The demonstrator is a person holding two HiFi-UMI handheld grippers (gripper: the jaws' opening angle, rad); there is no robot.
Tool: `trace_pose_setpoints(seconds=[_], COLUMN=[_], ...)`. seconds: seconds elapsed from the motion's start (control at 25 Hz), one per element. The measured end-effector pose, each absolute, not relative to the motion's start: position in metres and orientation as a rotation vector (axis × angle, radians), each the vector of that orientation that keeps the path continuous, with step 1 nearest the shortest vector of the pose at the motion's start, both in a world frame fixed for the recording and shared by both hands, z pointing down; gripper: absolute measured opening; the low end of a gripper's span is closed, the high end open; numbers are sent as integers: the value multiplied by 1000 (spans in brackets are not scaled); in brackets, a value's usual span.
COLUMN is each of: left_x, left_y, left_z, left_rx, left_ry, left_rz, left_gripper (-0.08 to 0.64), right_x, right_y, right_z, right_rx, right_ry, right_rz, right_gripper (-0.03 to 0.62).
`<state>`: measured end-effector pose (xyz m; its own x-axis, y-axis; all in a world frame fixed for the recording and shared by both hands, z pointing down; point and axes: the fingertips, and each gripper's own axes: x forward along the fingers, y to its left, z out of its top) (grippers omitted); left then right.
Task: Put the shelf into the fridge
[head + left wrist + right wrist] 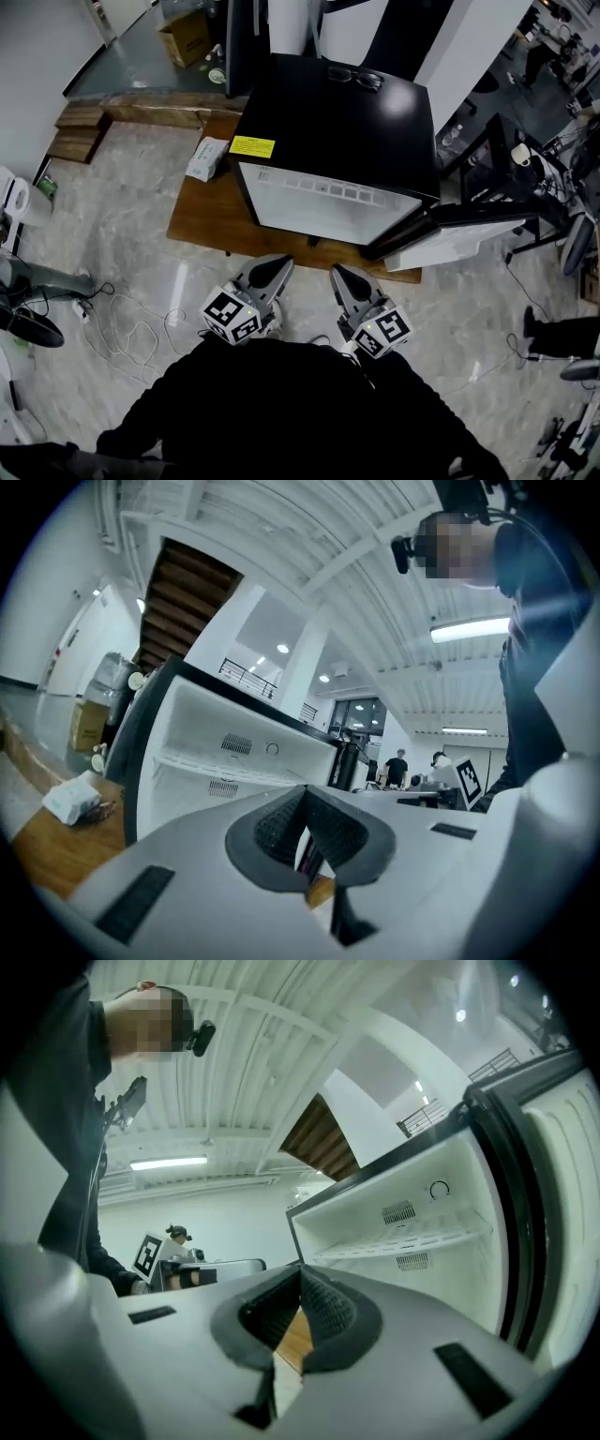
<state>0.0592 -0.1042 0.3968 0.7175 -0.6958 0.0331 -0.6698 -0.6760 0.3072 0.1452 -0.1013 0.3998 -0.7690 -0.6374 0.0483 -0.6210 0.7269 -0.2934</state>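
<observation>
Right gripper view shows the white shelf [412, 1237] lying level inside the open fridge [441, 1213], ahead and right of that gripper's jaws. The left gripper [281, 266] and right gripper [337, 273] sit side by side just short of the fridge, each with jaws pressed together and nothing between them. The fridge door [459, 234] stands swung out ahead-right of the right gripper. A low wooden surface [202, 220] carries the fridge, and a tissue pack [207, 157] lies on it ahead-left of the left gripper.

Fridge door [560, 1176], right part out of frame
</observation>
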Motion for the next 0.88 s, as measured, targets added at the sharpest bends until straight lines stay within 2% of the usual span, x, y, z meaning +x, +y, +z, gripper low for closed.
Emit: trace_pose_setpoints(seconds=[0.88], left_x=[79], left_y=[-82], left_z=[378], left_rx=[2787], left_ry=[-1035], left_rz=[-74], left_gripper=[6], right_x=[130], right_y=[-82], right_z=[374], right_rx=[-1006], right_ry=[2883], right_rz=[-275], right_gripper=[2])
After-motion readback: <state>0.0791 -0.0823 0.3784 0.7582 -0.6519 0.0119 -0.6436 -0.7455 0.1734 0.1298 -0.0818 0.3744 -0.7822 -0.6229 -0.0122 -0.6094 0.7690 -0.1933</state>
